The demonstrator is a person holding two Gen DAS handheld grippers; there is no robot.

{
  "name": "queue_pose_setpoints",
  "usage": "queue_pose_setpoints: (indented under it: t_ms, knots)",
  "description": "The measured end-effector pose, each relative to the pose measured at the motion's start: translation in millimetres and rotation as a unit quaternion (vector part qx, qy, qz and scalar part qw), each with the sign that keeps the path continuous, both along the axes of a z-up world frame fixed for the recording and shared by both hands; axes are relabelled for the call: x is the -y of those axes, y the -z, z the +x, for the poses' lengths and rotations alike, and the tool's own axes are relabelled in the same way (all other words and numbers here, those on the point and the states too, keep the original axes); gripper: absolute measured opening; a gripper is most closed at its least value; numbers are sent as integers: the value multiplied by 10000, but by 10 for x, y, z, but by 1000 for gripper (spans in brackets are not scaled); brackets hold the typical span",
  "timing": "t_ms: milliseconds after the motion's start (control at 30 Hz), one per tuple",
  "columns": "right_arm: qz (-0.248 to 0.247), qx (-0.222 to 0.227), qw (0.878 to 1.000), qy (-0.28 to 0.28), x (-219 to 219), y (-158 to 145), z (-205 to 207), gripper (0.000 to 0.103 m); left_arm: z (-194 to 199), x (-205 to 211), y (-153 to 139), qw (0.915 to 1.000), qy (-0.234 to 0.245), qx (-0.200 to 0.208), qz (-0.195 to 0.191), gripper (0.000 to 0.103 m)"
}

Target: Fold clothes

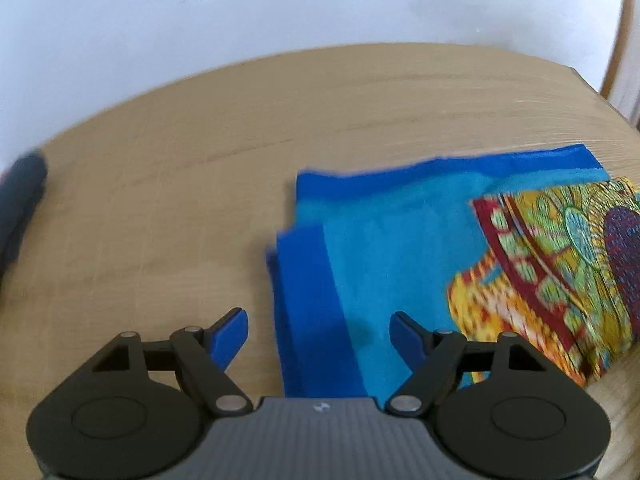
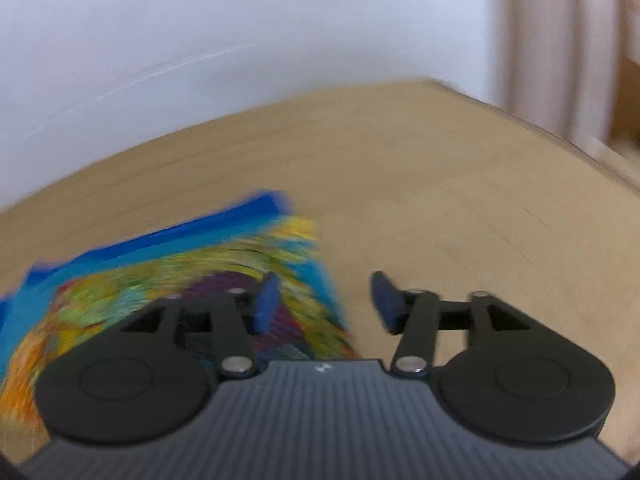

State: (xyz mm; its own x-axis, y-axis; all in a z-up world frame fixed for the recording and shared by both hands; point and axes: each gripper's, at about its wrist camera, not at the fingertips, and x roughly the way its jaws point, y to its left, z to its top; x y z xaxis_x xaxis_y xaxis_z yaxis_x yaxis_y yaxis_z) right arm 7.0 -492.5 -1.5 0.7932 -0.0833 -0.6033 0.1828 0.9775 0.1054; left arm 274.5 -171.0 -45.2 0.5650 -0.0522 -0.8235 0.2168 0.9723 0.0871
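Observation:
A folded blue garment (image 1: 380,248) with a bright yellow, green and red print (image 1: 560,264) lies flat on the wooden table (image 1: 180,168). My left gripper (image 1: 319,336) is open and empty, hovering over the garment's near left edge. In the right wrist view the same garment (image 2: 168,272) lies at the left, blurred. My right gripper (image 2: 324,300) is open and empty, above the garment's right edge, its left finger (image 2: 266,304) over the print and its right finger (image 2: 386,304) over bare table.
A dark grey object (image 1: 20,200) lies at the table's left edge. A white wall (image 1: 280,8) stands behind the table. The table's right edge (image 2: 560,140) meets a pale curtain (image 2: 560,40).

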Motion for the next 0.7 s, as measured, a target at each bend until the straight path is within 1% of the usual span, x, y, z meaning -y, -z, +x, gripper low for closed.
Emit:
queue_pose_setpoints:
  t_ms: [33, 67, 100, 167, 200, 300, 367, 433, 533, 567, 600, 633, 667, 700]
  knots:
    - [-104, -80, 9988, -464, -7, -7, 154, 68, 30, 2, 14, 10000, -37, -1, -19, 80]
    - [-249, -72, 9969, -744, -7, 9, 285, 68, 60, 4, 29, 10000, -73, -3, -39, 80]
    - [-391, -79, 9958, -829, 8, 46, 414, 68, 91, 6, 43, 9999, -110, -4, -58, 80]
    - [-568, -224, 9953, -753, 71, 148, 655, 68, 151, 11, 72, 9998, -183, -7, -97, 80]
    - [-483, -302, 9959, -708, 120, 203, 724, 68, 181, 13, 86, 9997, -220, -8, -116, 80]
    - [30, -350, 9972, -657, 258, 335, 852, 67, 272, 19, 129, 9993, -330, -12, -174, 80]
    - [226, -245, 9971, -680, 268, 364, 816, 58, 332, 23, 158, 9990, -403, -15, -213, 79]
    - [161, -158, 9973, -695, 184, 381, 842, 37, 365, 43, 184, 9987, -444, 7, -238, 75]
    - [59, 35, 9978, -653, 113, 385, 803, 26, 314, 114, 175, 9986, -427, 222, -204, 67]
    - [27, 104, 9979, -635, 105, 379, 789, 22, 294, 135, 168, 9984, -428, 305, -192, 49]
    - [4, 164, 9980, -611, 107, 371, 776, 15, 288, 149, 159, 9981, -447, 350, -228, 21]
    - [-10, 215, 9981, -583, 119, 359, 765, 10, 295, 159, 149, 9977, -483, 366, -301, 8]
    - [-6, 270, 9981, -551, 128, 339, 741, 9, 279, 154, 116, 9969, -524, 422, -416, 4]
    - [17, 349, 9981, -507, 132, 313, 714, 8, 246, 136, 64, 9955, -571, 511, -564, 4]
